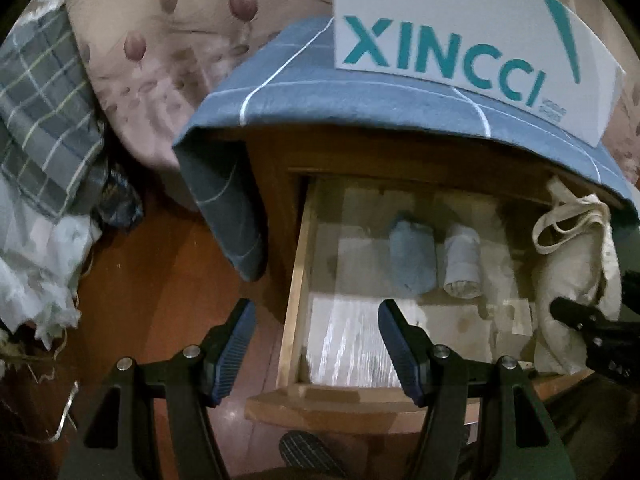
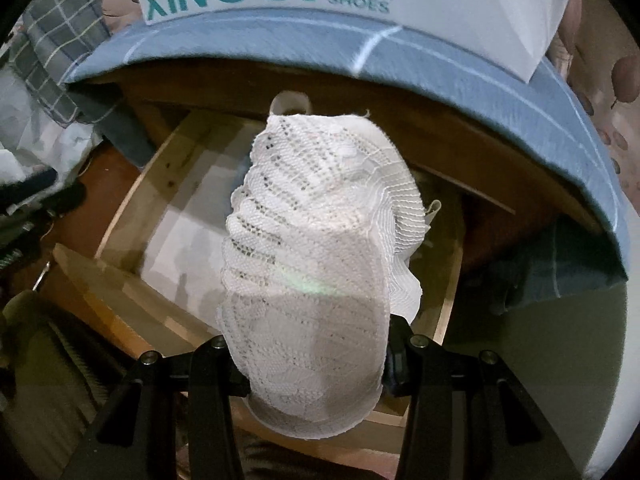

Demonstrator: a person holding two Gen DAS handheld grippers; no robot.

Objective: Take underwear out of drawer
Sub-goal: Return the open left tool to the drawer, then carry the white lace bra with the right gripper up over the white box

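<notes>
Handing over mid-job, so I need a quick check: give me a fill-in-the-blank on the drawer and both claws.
1. The right claw is shut on a white ____ garment.
2. The left claw hangs ____ and empty above the wooden drawer.
3. In the drawer, the rolled blue cloth lies beside a rolled ____ cloth.
4. The white box reads XINCCI in ____ letters.

Missing: lace; open; white; teal

Your left claw has black plastic arms with ribbed dark-blue pads and shiny silver screws at the pivots. The right claw is the same black frame, silver screws too.
</notes>
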